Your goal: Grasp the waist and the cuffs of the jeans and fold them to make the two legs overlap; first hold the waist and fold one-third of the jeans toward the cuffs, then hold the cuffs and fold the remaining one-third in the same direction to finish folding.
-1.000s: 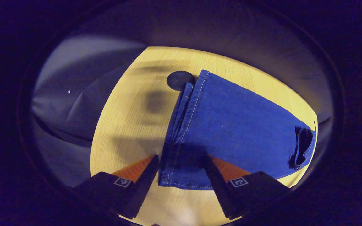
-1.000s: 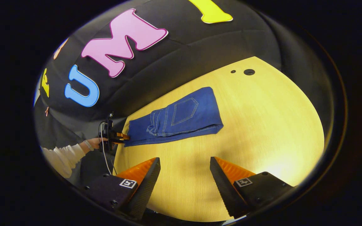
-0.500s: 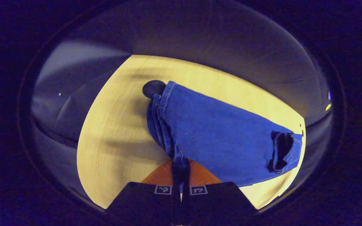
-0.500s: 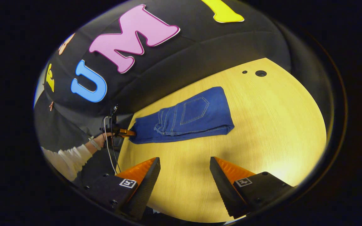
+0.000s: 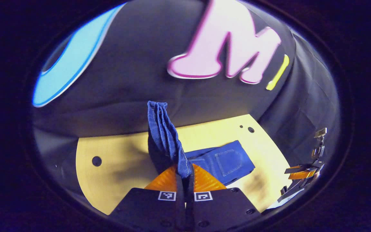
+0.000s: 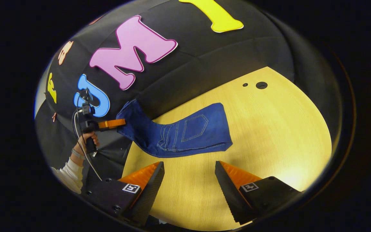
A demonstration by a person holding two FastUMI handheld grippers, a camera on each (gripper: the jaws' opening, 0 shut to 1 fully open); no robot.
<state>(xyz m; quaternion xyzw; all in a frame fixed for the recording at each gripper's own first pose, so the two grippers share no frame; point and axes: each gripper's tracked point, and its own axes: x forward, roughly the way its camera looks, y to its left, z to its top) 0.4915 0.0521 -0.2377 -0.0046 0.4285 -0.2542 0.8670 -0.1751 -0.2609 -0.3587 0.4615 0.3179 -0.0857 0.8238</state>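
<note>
The blue jeans [image 6: 192, 132] lie on the wooden table [image 6: 275, 129], their folded waist part with the back pocket facing up. The cuff end [image 5: 163, 129] is raised off the table and stands up bunched in front of the left gripper view's camera. My left gripper [image 5: 185, 172] is shut on those cuffs; in the right gripper view the left gripper [image 6: 118, 124] holds them up at the table's left edge. My right gripper [image 6: 189, 162] hovers open over bare wood, near the jeans' front side, with nothing between its fingers.
Two round holes [image 6: 261, 85] sit near the table's far corner, and another hole [image 5: 96, 160] shows at the left. A hand [image 6: 89, 138] in a white sleeve holds the left gripper. The right gripper [image 5: 301, 172] appears at the table's right edge.
My left gripper shut on the cuffs and lifted them up off the table, so the leg end now hangs in the air. The right gripper stayed open and barely moved.
</note>
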